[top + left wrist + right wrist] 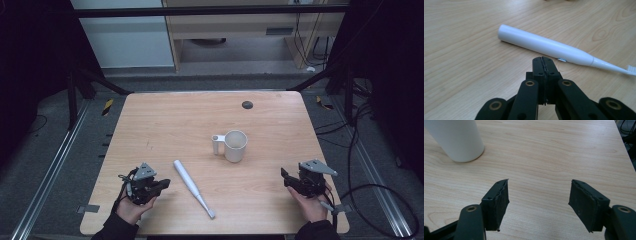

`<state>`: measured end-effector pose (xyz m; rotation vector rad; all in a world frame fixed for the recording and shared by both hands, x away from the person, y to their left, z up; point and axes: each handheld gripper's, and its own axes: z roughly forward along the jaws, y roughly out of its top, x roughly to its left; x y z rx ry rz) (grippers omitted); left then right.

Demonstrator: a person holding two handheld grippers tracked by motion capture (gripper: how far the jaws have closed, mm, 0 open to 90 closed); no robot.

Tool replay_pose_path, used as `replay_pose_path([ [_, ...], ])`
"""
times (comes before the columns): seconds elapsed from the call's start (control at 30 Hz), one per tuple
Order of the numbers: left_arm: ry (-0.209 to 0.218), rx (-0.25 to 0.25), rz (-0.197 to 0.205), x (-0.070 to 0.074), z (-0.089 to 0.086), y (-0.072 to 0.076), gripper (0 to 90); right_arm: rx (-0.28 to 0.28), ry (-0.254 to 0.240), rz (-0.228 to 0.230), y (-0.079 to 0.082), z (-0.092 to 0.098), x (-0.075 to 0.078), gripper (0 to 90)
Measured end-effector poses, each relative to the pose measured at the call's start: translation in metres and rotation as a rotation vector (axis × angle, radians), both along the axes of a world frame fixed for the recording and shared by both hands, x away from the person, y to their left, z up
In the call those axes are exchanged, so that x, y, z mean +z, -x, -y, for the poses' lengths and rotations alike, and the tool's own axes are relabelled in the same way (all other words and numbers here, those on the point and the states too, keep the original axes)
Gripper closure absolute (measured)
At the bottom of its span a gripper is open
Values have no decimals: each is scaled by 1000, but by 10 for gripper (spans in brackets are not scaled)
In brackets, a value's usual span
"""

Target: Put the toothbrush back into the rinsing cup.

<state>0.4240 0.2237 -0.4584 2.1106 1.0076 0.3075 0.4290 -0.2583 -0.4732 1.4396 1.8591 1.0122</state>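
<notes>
A white electric toothbrush [192, 188] lies flat on the wooden table [175, 120], its brush head toward the front edge. In the left gripper view the toothbrush [544, 46] lies just beyond my left gripper [543, 60], whose jaws are pressed together with nothing between them. In the high view the left gripper [164, 184] rests at the front left, a short way left of the toothbrush. A white mug [234, 145] with its handle to the left stands upright mid-table. My right gripper [284, 176] sits at the front right. Its jaws stand wide apart over bare wood [539, 195], the mug [457, 140] farther off at the upper left.
A small dark round disc [247, 105] lies near the table's far edge. Black frame bars and cables surround the table. Bare wood stretches between the mug and both grippers.
</notes>
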Motion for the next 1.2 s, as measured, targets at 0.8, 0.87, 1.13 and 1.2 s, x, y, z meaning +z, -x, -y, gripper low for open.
replay_pose_path([
  [0.8,-63,-210,-72,-15,58,15,897,5,6,-10,-1,-2,-3,310],
  [0.87,-74,-220,-73,-17,61,14,898,3,5,-13,-1,-2,-3,310],
  [1.13,-95,-248,-80,-20,71,14,897,5,29,-13,-2,-2,-5,308],
  [1.2,-97,-255,-83,-21,74,14,898,4,28,-14,-2,-2,-5,307],
])
